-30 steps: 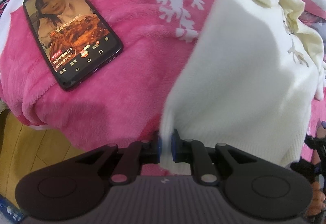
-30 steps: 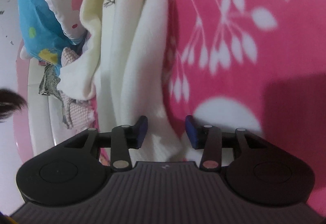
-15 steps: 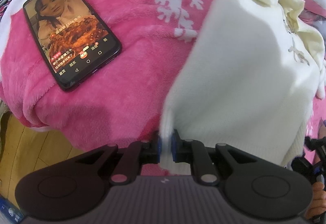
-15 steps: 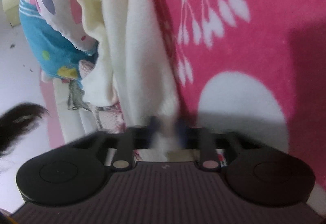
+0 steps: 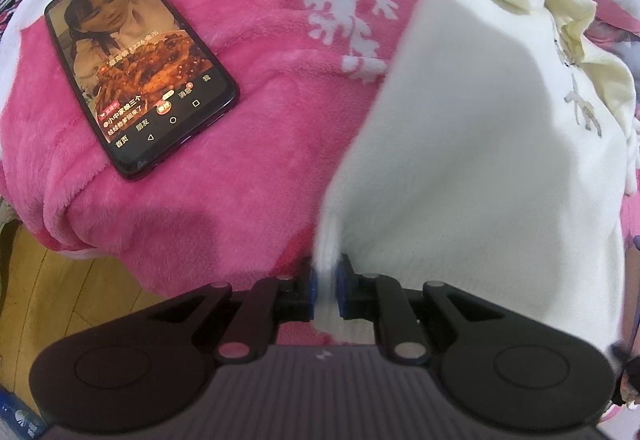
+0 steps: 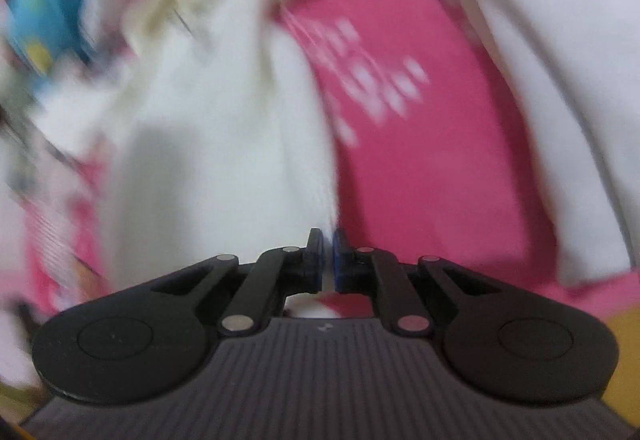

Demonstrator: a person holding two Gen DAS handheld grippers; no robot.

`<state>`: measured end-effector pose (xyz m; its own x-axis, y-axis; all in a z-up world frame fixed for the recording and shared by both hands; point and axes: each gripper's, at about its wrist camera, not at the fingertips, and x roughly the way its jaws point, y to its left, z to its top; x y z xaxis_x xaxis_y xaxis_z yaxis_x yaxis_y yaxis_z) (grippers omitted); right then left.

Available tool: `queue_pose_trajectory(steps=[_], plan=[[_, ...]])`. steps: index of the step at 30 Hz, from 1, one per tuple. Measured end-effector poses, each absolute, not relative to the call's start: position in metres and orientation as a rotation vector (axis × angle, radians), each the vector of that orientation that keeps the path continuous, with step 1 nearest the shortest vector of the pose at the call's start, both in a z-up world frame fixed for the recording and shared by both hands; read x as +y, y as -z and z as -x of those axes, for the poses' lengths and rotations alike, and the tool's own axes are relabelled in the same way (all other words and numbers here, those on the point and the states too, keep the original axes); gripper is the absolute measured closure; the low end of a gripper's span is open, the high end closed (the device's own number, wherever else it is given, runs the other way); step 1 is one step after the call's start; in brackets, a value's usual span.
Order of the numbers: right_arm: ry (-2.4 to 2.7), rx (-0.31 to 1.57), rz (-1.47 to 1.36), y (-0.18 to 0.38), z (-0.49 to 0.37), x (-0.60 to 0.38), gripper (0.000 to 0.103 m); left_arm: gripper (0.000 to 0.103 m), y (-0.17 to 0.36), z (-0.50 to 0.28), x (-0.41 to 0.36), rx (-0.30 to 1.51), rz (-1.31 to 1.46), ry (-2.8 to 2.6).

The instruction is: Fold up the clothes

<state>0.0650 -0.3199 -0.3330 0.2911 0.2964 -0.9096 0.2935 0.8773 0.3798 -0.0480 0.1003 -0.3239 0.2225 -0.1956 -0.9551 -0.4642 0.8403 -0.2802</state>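
A cream white sweater lies on a pink floral blanket, its yellowish collar at the upper right. My left gripper is shut on the sweater's lower hem corner, with cloth pinched between the blue pads. In the right wrist view, which is blurred by motion, my right gripper is shut on another edge of the same sweater, and the cloth hangs up from the blanket toward the jaws.
A phone with a lit screen lies on the blanket to the left of the sweater. The bed's edge and a wooden floor show at lower left. Blue and patterned bedding is bunched beyond the sweater.
My right gripper closed on the sweater's edge, then rose and swung, lifting the cloth off the blanket. My left gripper kept its grip on the hem and barely shifted.
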Motion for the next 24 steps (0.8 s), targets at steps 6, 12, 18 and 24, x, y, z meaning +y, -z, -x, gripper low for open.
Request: queue_pose_trajectory(steps=[6,12,18,24], plan=[[0.071,1.216,-0.785,0.356,-0.051,-0.346,0.085,0.090,0.320,0.053,0.100,1.358,0.582,-0.182],[0.009,1.215,-0.851,0.383,-0.070,-0.345,0.061,0.093,0.315,0.062,0.099,1.358,0.573,-0.158],[-0.053,1.190,-0.883,0.353,-0.099,-0.329,0.097,0.096,0.258,0.060,0.097,1.263,0.591,-0.145],[-0.191,0.911,-0.775,0.203,-0.110,-0.339,0.097,0.096,0.179,0.005,0.106,1.114,0.618,-0.090]])
